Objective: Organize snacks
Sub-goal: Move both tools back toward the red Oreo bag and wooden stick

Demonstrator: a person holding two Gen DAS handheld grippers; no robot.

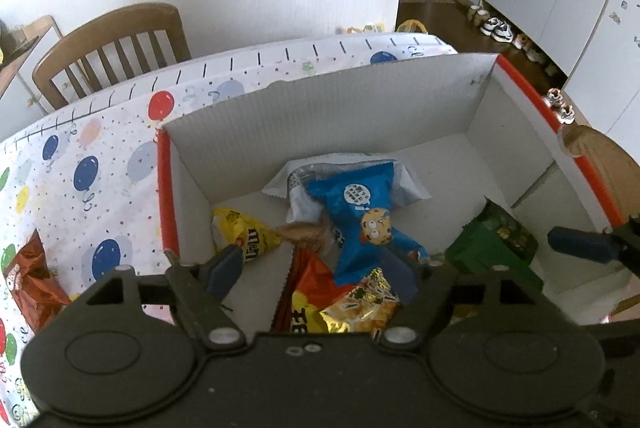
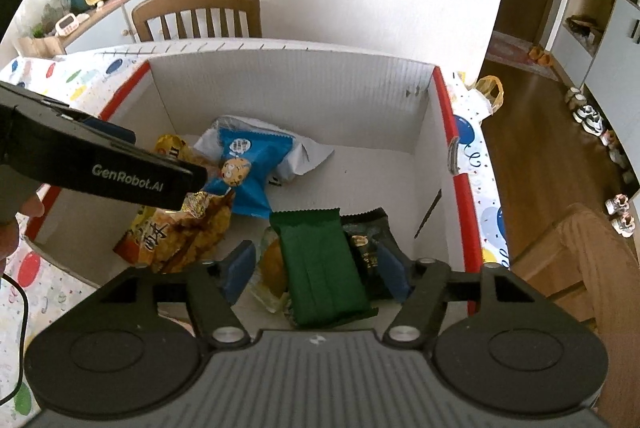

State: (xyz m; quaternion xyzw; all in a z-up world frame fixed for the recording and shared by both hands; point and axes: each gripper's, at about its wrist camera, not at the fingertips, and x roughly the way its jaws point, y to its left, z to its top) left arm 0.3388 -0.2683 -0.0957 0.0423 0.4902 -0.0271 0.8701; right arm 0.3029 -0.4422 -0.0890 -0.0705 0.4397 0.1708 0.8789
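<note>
Both my grippers hang over the box (image 2: 304, 96), jaws wide, gripping nothing: left gripper (image 1: 316, 268) above the blue cookie packet (image 1: 360, 220), right gripper (image 2: 316, 268) straddling the green packet (image 2: 320, 268). Deposit step looks complete. Next, I judge: withdraw, fetch the orange packet (image 1: 34, 276) from the surface (image 1: 100, 148).
</note>
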